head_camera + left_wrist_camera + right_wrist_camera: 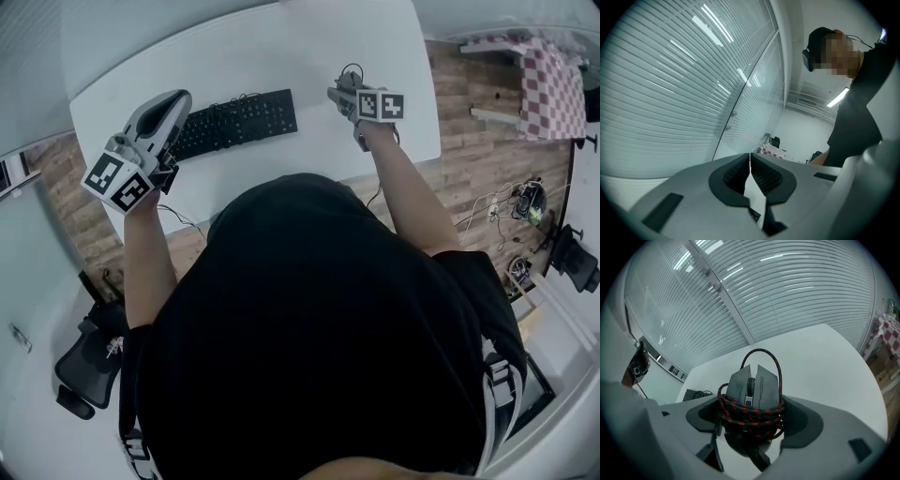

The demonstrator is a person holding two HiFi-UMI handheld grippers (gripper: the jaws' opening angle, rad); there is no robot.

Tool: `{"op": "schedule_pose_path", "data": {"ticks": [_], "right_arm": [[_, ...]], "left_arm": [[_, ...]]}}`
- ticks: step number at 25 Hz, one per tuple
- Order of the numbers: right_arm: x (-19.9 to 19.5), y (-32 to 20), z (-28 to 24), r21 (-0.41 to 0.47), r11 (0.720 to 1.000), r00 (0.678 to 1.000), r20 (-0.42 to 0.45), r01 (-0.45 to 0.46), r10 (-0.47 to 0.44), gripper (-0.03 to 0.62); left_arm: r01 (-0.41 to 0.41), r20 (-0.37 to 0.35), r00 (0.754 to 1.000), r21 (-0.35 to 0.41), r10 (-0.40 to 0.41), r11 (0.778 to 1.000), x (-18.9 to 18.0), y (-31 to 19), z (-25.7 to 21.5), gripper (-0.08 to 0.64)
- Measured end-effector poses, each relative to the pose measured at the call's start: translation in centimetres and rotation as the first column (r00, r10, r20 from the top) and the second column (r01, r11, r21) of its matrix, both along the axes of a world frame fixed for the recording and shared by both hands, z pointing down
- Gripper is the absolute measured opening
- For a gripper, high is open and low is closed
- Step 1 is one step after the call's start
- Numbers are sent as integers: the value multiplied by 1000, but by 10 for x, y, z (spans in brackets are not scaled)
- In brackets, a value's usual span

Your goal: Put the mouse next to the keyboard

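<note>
Now, far left: the left tongs are pointing up past the left end of the desk, pressed fully together. The left gripper view is showing their ribbed dark pads meeting at the tips with nothing lying between, and smooth grey plastic shells flanking them. That view is aiming at slatted blinds behind glass.

Just right of them, the keyboard is lying askew on the white matte desk: black, flat, rectangular.

Further right, the right tongs are clamping the mouse, spread only as wide as its body. The right gripper view is giving the detail: a grey, angular shell, its split front panels flanking a wheel. A red-and-black braided cable is wrapping it in several turns, one loop arching over the nose. The head view is showing little more than that loop and the marker cube, but it is placing the mouse over the desk's right part, well apart from the keyboard. Whether its underside is touching the desk, neither view is telling.

Far right, a table with a red-and-white checked cloth is standing on the plank floor.
</note>
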State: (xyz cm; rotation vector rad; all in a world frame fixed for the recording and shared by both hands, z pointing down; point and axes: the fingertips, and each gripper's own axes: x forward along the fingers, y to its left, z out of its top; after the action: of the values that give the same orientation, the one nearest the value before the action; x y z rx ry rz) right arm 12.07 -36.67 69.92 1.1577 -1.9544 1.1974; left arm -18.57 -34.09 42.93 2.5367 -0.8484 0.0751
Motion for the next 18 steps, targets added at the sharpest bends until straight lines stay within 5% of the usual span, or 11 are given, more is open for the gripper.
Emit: {"op": "schedule_pose_path", "data": {"ticks": [18], "right_arm": [[-9,8,60,-108,993,997,-47,54,-59,405]], "left_arm": [[-11,9,1000,-42,11,999,7,-9,22,25]]}}
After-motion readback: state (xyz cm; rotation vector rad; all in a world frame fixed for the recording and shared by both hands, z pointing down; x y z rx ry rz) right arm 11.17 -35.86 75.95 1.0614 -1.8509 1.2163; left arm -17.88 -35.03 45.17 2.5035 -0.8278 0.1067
